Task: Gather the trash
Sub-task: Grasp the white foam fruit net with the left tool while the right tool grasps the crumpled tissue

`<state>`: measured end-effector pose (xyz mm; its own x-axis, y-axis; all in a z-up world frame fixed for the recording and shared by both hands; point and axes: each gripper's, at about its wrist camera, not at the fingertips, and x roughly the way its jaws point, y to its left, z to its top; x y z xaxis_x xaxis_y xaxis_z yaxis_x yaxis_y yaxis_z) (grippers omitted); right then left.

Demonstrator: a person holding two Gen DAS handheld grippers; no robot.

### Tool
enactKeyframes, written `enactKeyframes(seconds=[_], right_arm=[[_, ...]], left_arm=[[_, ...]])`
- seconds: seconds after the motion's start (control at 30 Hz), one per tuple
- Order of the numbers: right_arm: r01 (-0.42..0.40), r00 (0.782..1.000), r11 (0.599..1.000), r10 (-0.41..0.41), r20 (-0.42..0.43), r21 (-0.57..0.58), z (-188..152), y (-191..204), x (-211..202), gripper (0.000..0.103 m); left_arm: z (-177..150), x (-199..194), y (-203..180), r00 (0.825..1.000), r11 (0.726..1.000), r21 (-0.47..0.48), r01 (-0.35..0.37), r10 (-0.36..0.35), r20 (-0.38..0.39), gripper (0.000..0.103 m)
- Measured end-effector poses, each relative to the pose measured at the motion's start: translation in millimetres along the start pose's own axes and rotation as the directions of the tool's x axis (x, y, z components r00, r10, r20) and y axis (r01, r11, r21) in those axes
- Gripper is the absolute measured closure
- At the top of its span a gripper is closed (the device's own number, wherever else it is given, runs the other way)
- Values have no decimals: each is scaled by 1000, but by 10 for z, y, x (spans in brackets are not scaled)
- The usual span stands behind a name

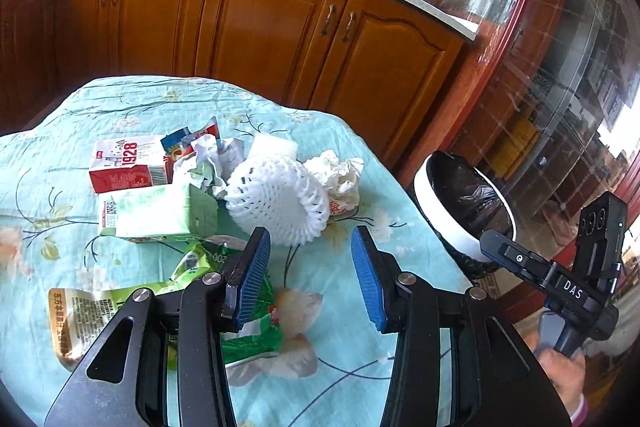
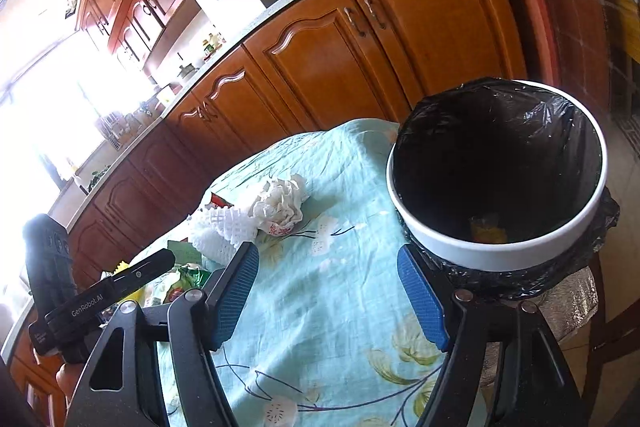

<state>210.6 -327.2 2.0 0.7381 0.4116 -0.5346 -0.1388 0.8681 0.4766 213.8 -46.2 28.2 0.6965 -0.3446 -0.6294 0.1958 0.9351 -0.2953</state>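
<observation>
A white bin point(image 2: 496, 251) lined with a black bag point(image 2: 520, 131) stands at the right of the right wrist frame, just off the right edge of the cloth-covered counter point(image 2: 340, 307); deep in the bag lies one small yellow-orange scrap point(image 2: 486, 229); the rest of the bag looks dark and bare; the trash sits heaped at centre left of the left wrist frame: a red and white carton point(image 1: 128, 165), a green carton point(image 1: 156, 213), a white foam net point(image 1: 276, 201), crumpled white tissue point(image 1: 340, 175) and green wrappers point(image 1: 200, 263) low in the frame; bare cloth lies between the heap and the bin; the counter's right edge runs close beside the bin's rim; the left claw point(image 1: 310, 277) hovers half open just below the foam net, holding nothing; the right claw point(image 2: 328, 301) stands wide and empty over open cloth
</observation>
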Motion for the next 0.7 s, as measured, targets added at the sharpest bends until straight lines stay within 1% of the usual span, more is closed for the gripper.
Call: enactKeyframes(seconds=[0.17, 0.37, 0.5, 0.7], right_arm=[[-9, 1000, 1000, 8, -19, -22, 20, 144, 125, 29], [-21, 999, 999, 20, -34, -39, 99, 256, 281, 29], [-29, 998, 998, 26, -51, -48, 167, 287, 390, 29], [-38, 996, 997, 33, -83, -60, 254, 330, 560, 29]], left_arm=[[52, -3, 88, 1000, 1000, 11, -25, 25, -3, 61], [148, 76, 86, 998, 997, 68, -47, 49, -27, 61], [198, 145, 89, 997, 994, 87, -61, 64, -39, 61], [312, 241, 158, 995, 993, 86, -74, 79, -53, 60]])
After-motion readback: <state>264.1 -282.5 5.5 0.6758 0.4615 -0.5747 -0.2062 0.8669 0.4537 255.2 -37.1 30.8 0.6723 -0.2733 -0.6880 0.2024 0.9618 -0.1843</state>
